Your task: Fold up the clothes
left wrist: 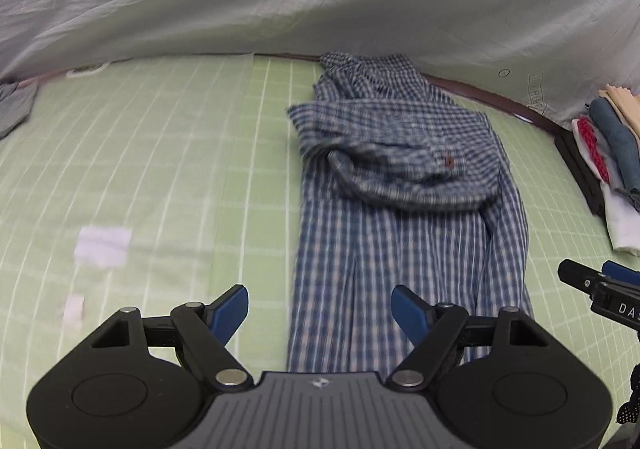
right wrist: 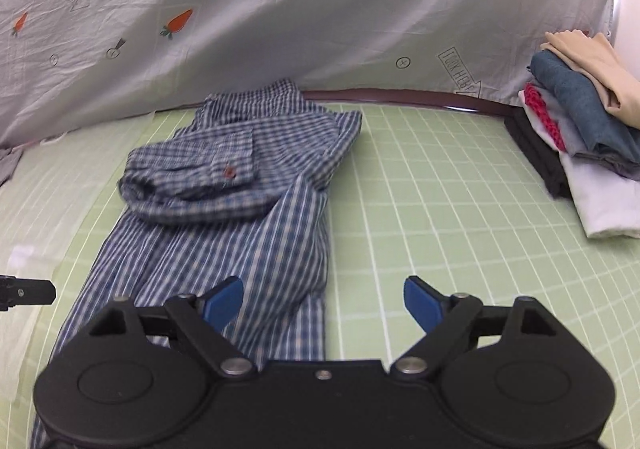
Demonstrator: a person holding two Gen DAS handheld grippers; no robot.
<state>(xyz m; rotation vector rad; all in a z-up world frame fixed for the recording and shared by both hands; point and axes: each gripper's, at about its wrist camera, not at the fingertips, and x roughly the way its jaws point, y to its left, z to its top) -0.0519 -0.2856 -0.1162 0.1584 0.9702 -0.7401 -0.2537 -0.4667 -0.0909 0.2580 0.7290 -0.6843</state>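
The blue-and-white checked cotton shirt (left wrist: 400, 209) lies lengthwise before both wide-open, empty grippers, left gripper (left wrist: 320, 313) and right gripper (right wrist: 324, 303).

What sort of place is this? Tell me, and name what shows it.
Probably a makeshift clothes-folding station at home, though that is uncertain. A green grid-lined mat covers the work surface, a wrinkled white carrot-print sheet hangs behind as a backdrop, and a stack of folded garments sits beside the blue checked button shirt.

Shirt (right wrist: 224, 209) centre on mat (right wrist: 440, 229); clothes stack (right wrist: 580, 137) right; sheet (right wrist: 320, 9) behind.
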